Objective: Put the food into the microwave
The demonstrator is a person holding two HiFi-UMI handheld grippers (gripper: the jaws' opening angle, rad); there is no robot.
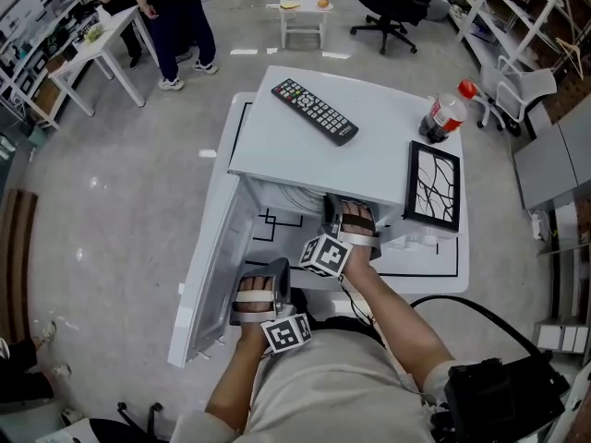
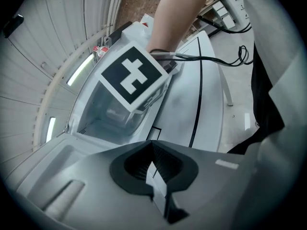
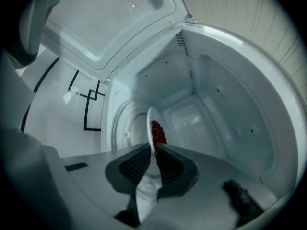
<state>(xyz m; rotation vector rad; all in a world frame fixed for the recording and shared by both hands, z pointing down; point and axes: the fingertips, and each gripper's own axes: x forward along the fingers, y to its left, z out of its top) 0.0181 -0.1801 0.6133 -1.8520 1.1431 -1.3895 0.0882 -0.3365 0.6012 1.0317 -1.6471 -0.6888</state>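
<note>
The right gripper (image 3: 154, 150) pinches the plate (image 3: 150, 121) of red food (image 3: 158, 132), with the microwave (image 3: 225, 95) all around it. The left gripper (image 2: 153, 150) is closed on nothing.

White plate (image 3: 149, 121), red food (image 3: 158, 132), inside open microwave (image 3: 225, 109).

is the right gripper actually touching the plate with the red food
Touching. The right gripper view shows the right gripper with its pads clamped on the rim of the plate, no gap on either side.
</note>
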